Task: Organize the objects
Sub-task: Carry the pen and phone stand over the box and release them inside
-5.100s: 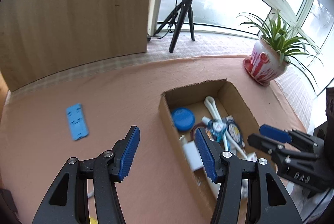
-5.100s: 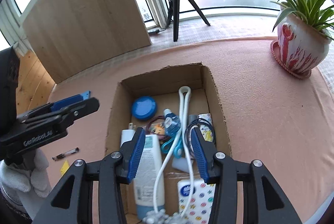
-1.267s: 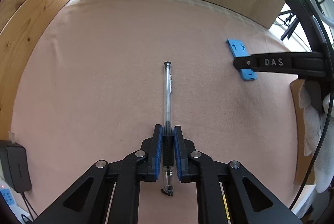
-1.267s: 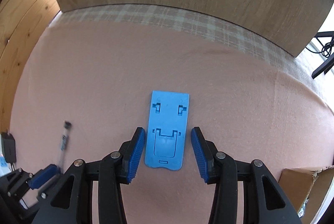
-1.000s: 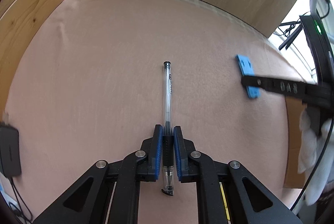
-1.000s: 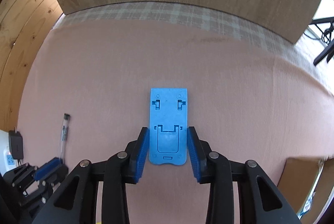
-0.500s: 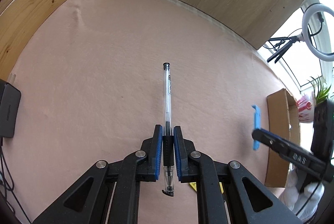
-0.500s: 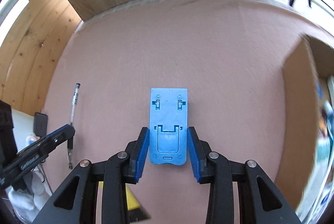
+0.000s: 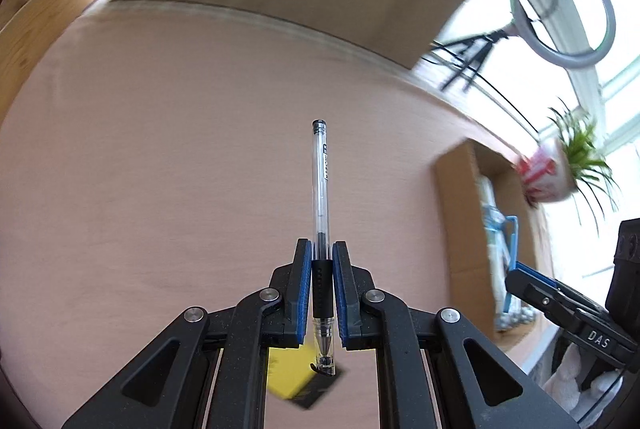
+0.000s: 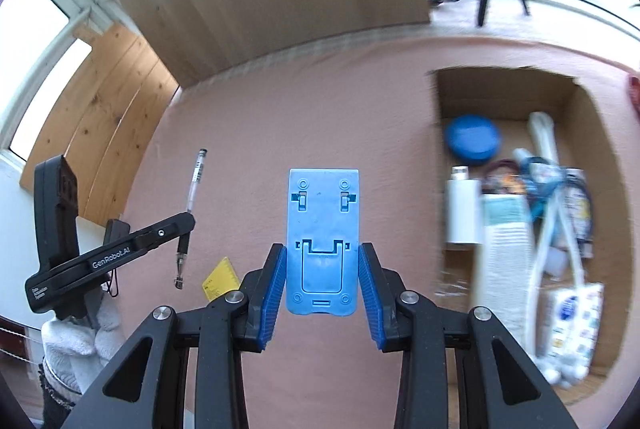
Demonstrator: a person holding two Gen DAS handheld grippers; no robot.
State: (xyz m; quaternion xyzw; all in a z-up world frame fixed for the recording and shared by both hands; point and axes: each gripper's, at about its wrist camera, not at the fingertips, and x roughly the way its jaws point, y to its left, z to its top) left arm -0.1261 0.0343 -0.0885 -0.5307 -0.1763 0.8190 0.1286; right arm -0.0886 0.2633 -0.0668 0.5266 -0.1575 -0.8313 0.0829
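Box [image 10: 504, 97] on the pink cloth [image 9: 160, 149] already filled with many small things; two items still outside, both lifted. Left gripper [image 9: 322, 293] closed on the pen [image 9: 321, 189], right gripper [image 10: 322, 293] closed around the blue plastic stand [image 10: 322, 241]. Probably next: carrying both to the box. Yellow card [image 10: 220, 279] lying below, plant pot [image 9: 548, 175] beyond the box; near cardboard wall to clear.

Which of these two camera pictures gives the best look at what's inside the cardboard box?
The right wrist view: it looks down into the cardboard box, showing a blue round lid, a white bottle and white cords, though motion blurs them. The left wrist view catches the box only side-on at the right edge, its contents mostly hidden and smeared.
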